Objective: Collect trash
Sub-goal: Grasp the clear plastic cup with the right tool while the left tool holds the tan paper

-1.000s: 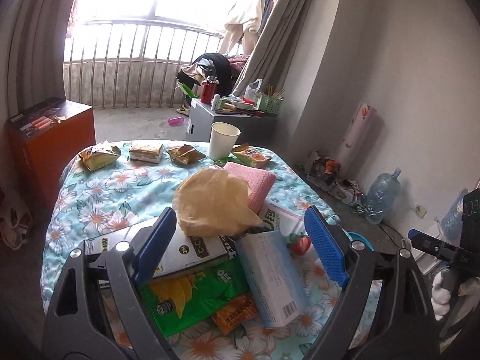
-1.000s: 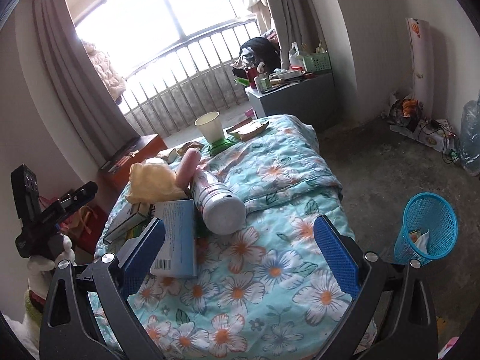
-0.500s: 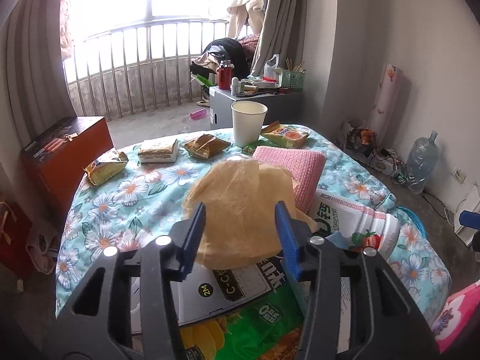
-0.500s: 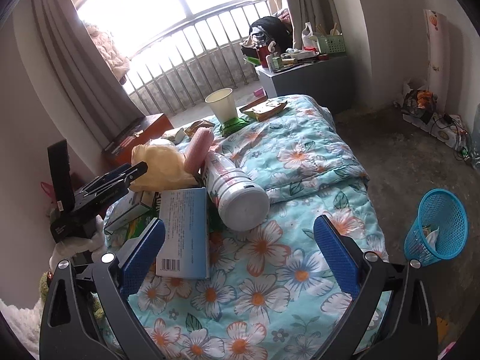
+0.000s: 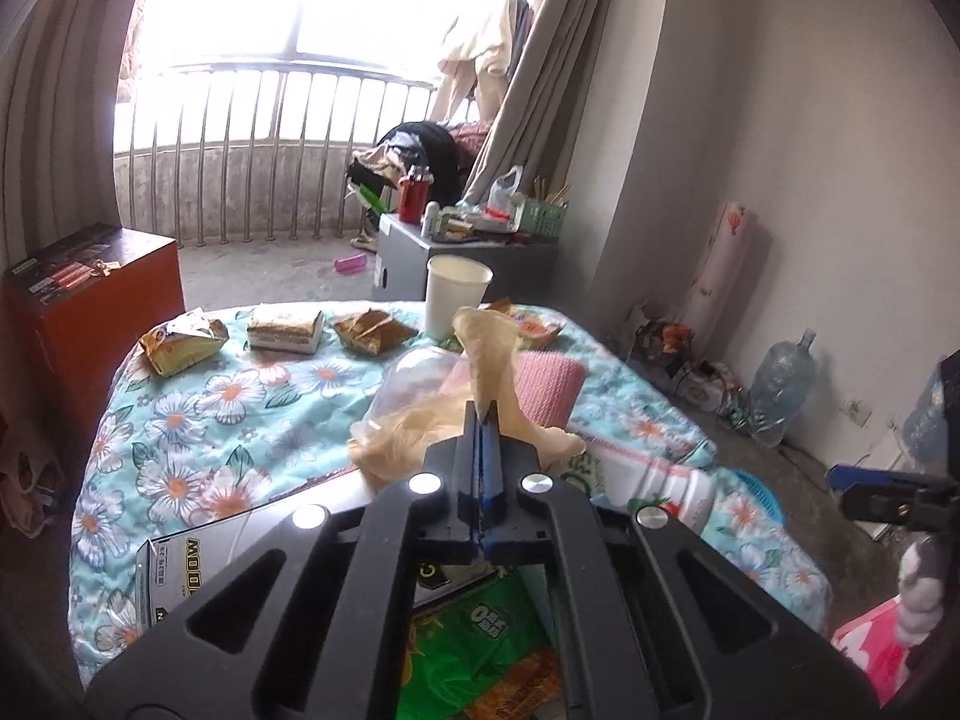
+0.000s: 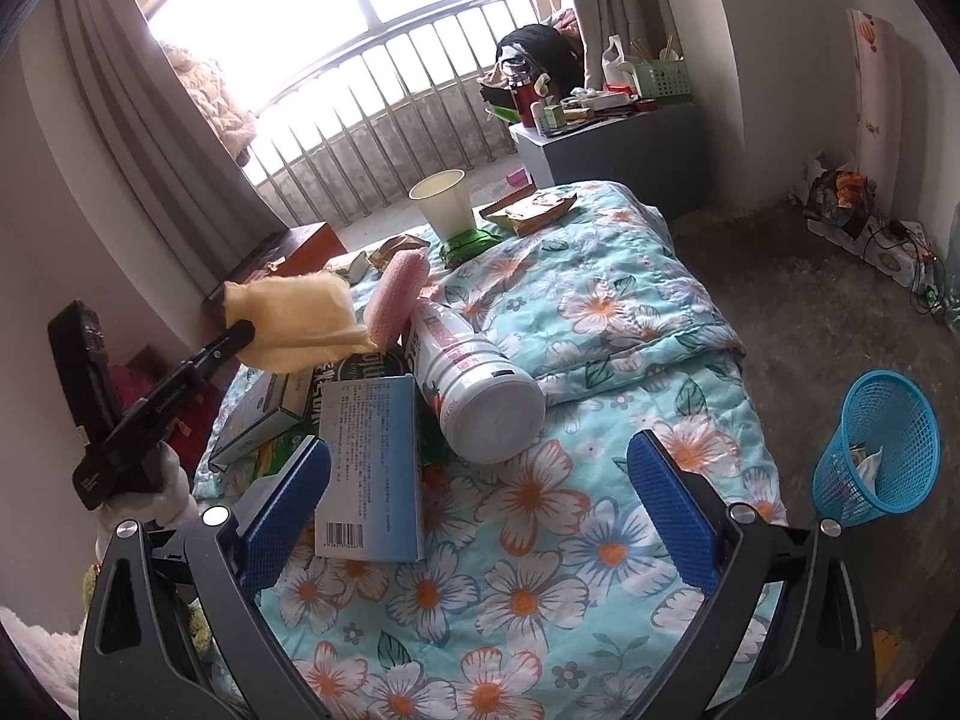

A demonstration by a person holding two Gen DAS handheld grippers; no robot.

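Left gripper (image 5: 480, 414) pinches my yellow plastic bag (image 5: 486, 354) above the bed clutter; right gripper (image 6: 480, 510) is spread. I should lift gently, carrying it to the blue basket (image 6: 882, 438).

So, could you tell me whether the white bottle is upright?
No, tipped: the bottle lies on its side on the quilt, base toward the camera.

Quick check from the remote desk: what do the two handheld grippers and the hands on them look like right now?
Both the left gripper and the right gripper have black plastic frames with cut-out linkage arms, silver pivot bolts and blue ribbed pads. In the right wrist view a white fuzzy glove or sleeve covers the hand on the left gripper. No cables show.
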